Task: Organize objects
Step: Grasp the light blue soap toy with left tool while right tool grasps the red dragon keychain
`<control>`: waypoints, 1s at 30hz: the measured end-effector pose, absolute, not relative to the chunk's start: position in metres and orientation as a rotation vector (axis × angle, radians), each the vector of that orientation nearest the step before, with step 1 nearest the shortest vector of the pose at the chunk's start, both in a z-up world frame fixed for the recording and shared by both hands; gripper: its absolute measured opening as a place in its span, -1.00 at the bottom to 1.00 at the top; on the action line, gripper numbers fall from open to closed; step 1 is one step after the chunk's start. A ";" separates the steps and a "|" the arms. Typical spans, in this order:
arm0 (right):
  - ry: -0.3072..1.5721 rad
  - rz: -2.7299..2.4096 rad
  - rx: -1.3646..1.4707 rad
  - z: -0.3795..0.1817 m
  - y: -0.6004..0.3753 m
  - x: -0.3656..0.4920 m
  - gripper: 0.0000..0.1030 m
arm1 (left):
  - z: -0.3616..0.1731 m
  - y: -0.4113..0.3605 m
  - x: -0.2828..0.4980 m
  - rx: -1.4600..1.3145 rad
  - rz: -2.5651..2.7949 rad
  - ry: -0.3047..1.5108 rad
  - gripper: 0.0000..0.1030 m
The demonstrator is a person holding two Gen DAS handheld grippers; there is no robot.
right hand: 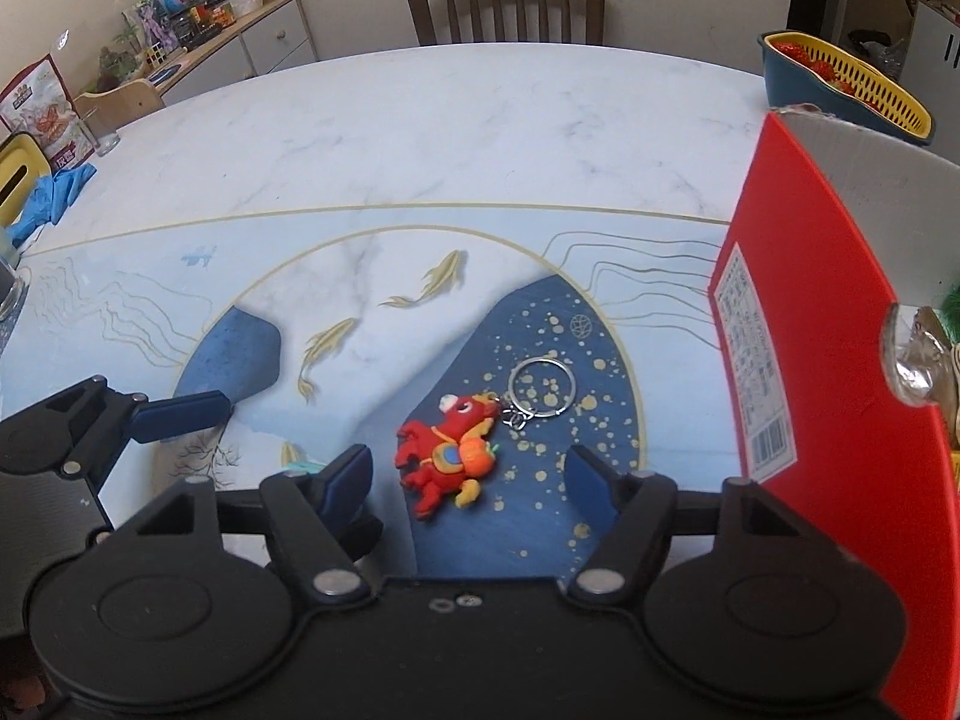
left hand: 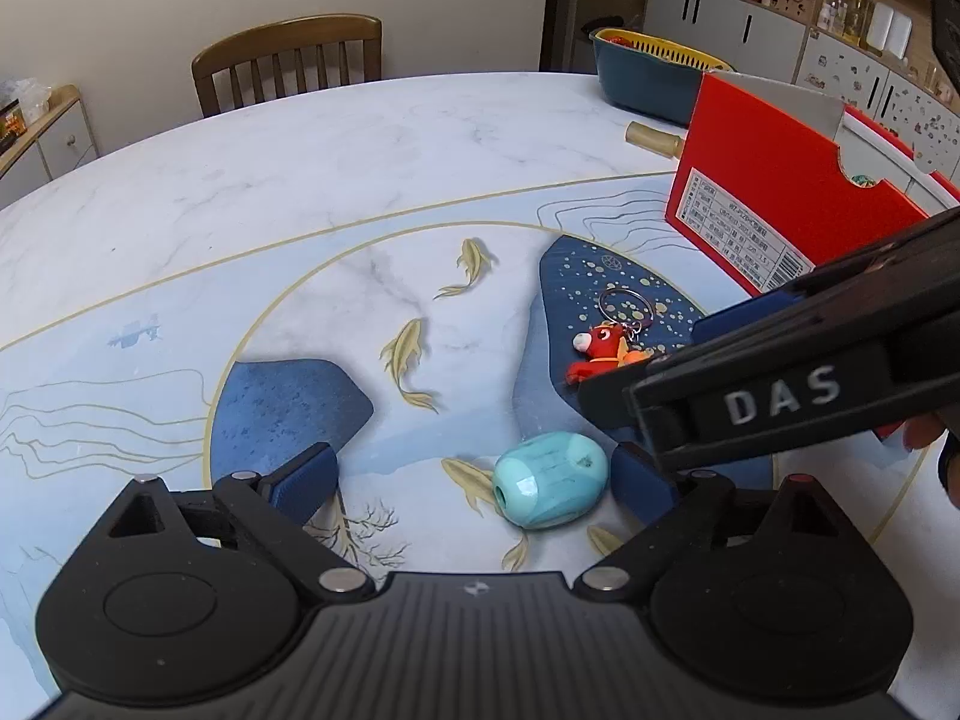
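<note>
Spanning both views, the marble counter (right hand: 420, 138) shows painted fish; a chair (right hand: 507, 0) stands at twelve o'clock; left gripper (left hand: 474, 480) wide around a turquoise egg (left hand: 549, 478), right gripper (right hand: 465, 480) half-wide around a red keychain (right hand: 450, 456), neither touching.

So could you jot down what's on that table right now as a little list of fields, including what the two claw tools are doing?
surface: marble-look table with painted fish
left gripper: open, astride the turquoise egg-shaped object, pads apart from it
right gripper: open, astride the red horse keychain, not yet pressing it
keychain ring: lying flat on the dark blue patch
red box: open, standing right of the keychain, holding some items
basket: blue and yellow, at the far right edge
chair: wooden, at the far side
</note>
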State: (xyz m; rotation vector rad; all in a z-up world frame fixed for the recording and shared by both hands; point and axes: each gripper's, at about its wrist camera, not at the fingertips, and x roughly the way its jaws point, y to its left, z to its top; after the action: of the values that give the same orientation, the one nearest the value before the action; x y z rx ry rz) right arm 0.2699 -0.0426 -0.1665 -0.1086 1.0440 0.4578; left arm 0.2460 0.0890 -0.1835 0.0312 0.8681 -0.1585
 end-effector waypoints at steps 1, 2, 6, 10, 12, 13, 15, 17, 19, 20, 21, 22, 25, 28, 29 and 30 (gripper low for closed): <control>1.050 0.458 -0.105 -0.168 -0.042 0.270 0.17 | -0.184 0.089 0.246 0.031 -0.158 0.866 0.90; 1.054 0.458 -0.103 -0.169 -0.040 0.270 0.09 | -0.184 0.088 0.246 0.034 -0.157 0.864 0.88; 1.051 0.458 -0.119 -0.171 -0.034 0.267 -0.03 | -0.184 0.084 0.242 0.059 -0.170 0.855 0.79; 1.043 0.454 -0.123 -0.172 -0.030 0.267 -0.11 | -0.183 0.079 0.239 0.081 -0.177 0.841 0.53; 1.041 0.450 -0.125 -0.172 -0.029 0.267 -0.17 | -0.182 0.078 0.239 0.082 -0.181 0.839 0.38; 1.040 0.447 -0.126 -0.172 -0.029 0.267 -0.19 | -0.181 0.077 0.238 0.085 -0.183 0.837 0.34; 1.040 0.438 -0.123 -0.172 -0.029 0.267 -0.25 | -0.181 0.075 0.238 0.088 -0.190 0.835 0.19; 1.038 0.432 -0.114 -0.171 -0.031 0.267 -0.27 | -0.180 0.074 0.237 0.090 -0.194 0.837 0.07; 1.035 0.422 -0.113 -0.171 -0.030 0.267 -0.28 | -0.179 0.073 0.236 0.086 -0.197 0.839 -0.04; 1.032 0.420 -0.115 -0.171 -0.030 0.266 -0.28 | -0.178 0.073 0.236 0.084 -0.196 0.840 -0.14; 1.030 0.417 -0.113 -0.171 -0.030 0.266 -0.28 | -0.178 0.072 0.236 0.081 -0.195 0.842 -0.18; 1.029 0.416 -0.111 -0.170 -0.030 0.265 -0.28 | -0.178 0.073 0.236 0.079 -0.197 0.844 -0.24; 1.027 0.408 -0.101 -0.170 -0.032 0.265 -0.30 | -0.177 0.073 0.236 0.078 -0.210 0.850 -0.26; 1.018 0.400 -0.082 -0.168 -0.036 0.263 -0.30 | -0.176 0.073 0.236 0.073 -0.212 0.856 -0.27; 1.018 0.399 -0.079 -0.167 -0.038 0.263 -0.31 | -0.176 0.074 0.237 0.072 -0.213 0.861 -0.27; 1.017 0.399 -0.076 -0.166 -0.039 0.261 -0.31 | -0.175 0.074 0.237 0.070 -0.213 0.866 -0.27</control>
State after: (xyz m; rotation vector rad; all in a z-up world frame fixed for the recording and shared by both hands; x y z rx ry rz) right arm 0.2614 -0.0392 -0.1659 -0.0762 1.0171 0.3988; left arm 0.2369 0.0738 -0.1753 0.0705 0.8663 -0.2127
